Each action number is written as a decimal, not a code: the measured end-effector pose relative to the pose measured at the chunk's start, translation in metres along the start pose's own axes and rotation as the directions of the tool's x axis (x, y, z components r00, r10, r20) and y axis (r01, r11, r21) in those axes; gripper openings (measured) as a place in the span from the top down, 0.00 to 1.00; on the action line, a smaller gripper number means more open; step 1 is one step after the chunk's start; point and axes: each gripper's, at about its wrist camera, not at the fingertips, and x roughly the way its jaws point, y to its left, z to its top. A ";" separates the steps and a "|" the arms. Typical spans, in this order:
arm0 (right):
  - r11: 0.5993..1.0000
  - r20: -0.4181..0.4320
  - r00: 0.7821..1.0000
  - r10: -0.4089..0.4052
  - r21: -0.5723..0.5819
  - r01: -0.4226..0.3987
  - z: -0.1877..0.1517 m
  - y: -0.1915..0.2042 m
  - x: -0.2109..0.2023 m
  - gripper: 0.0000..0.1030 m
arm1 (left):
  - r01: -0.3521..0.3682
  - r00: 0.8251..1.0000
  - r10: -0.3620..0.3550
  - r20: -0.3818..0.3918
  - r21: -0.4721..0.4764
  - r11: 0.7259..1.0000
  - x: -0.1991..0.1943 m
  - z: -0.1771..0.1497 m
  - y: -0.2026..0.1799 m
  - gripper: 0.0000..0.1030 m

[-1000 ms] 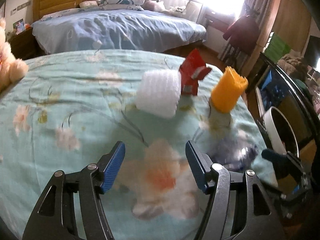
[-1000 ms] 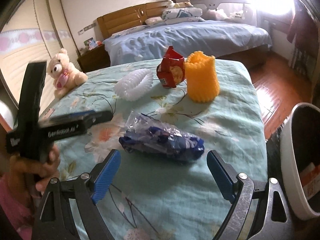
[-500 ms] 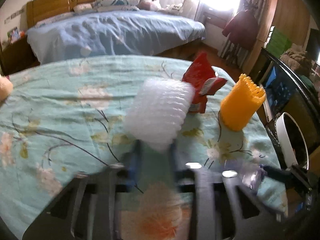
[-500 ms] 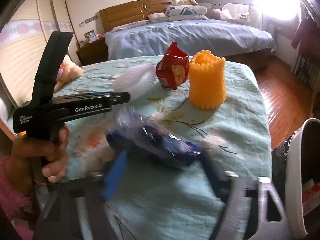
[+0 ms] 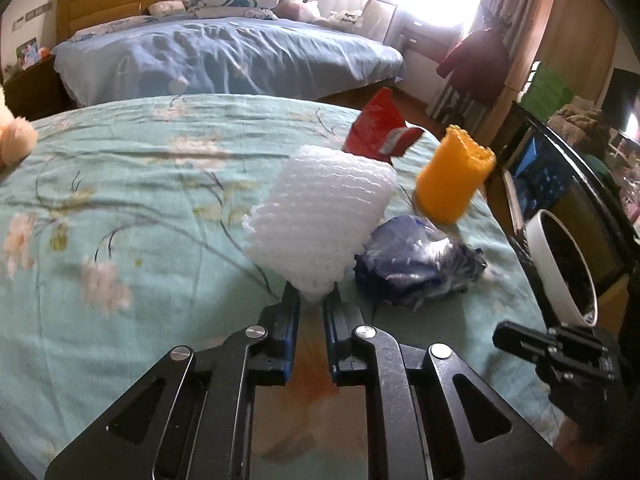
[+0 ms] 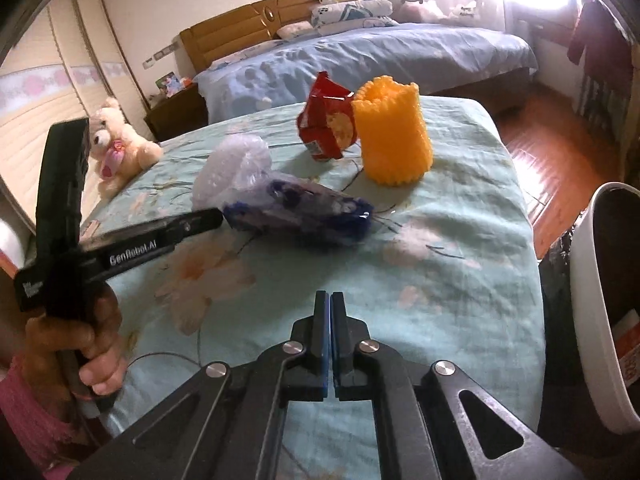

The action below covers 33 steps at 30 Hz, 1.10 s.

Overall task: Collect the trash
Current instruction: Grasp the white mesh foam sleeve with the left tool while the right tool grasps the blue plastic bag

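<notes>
White foam net sleeve (image 5: 320, 220) sits pinched by its near corner in your left gripper (image 5: 311, 302), its length running up and away. Your right gripper (image 6: 330, 304), fingers closed on nothing, hovers nearer the white bin (image 6: 592, 300) at the bed's right edge.

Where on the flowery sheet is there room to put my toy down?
Bare sheet lies between the teddy bear and the white foam net. It is crowded by the blue wrapper, red bag and orange net.
</notes>
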 end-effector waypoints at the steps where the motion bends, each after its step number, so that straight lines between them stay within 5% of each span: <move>1: 1.000 0.006 1.000 0.009 0.004 -0.009 0.000 0.001 -0.002 0.91 | 0.003 1.000 -0.003 -0.001 -0.005 1.000 -0.002 -0.002 0.000 0.90; 2: 1.000 0.009 1.000 0.016 0.008 -0.016 0.001 0.001 -0.003 0.77 | 0.006 1.000 -0.007 -0.002 -0.012 1.000 -0.005 -0.004 0.001 0.90; 3: 1.000 0.014 1.000 0.017 0.012 -0.017 0.003 0.001 -0.004 0.50 | 0.009 1.000 -0.009 -0.002 -0.018 1.000 -0.007 -0.006 0.002 0.89; 5: 1.000 0.043 0.999 0.008 0.009 -0.009 0.009 0.003 -0.007 0.25 | 0.016 1.000 -0.016 -0.003 -0.024 1.000 -0.013 -0.010 0.003 0.90; 6: 1.000 0.060 0.998 0.004 0.002 -0.004 0.011 0.004 -0.008 0.24 | 0.020 1.000 -0.020 -0.004 -0.025 0.999 -0.015 -0.012 0.004 0.90; 16: 0.991 0.015 0.999 0.042 0.128 -0.043 0.016 -0.003 0.010 0.23 | 0.183 0.980 -0.182 -0.078 0.007 0.983 -0.027 -0.038 -0.024 0.90; 28: 0.978 0.012 0.999 0.034 0.207 -0.035 0.007 -0.012 0.016 0.26 | 0.150 0.985 -0.151 -0.081 -0.023 0.988 -0.031 -0.042 -0.007 0.90; 32: 0.981 0.020 0.999 0.028 0.191 -0.032 0.007 -0.006 0.016 0.69 | 0.148 0.985 -0.149 -0.084 -0.022 0.989 -0.031 -0.044 -0.010 0.90; 33: 0.982 0.020 0.999 0.025 0.188 -0.028 0.006 -0.005 0.015 0.71 | 0.148 0.985 -0.149 -0.084 -0.020 0.989 -0.030 -0.044 -0.012 0.90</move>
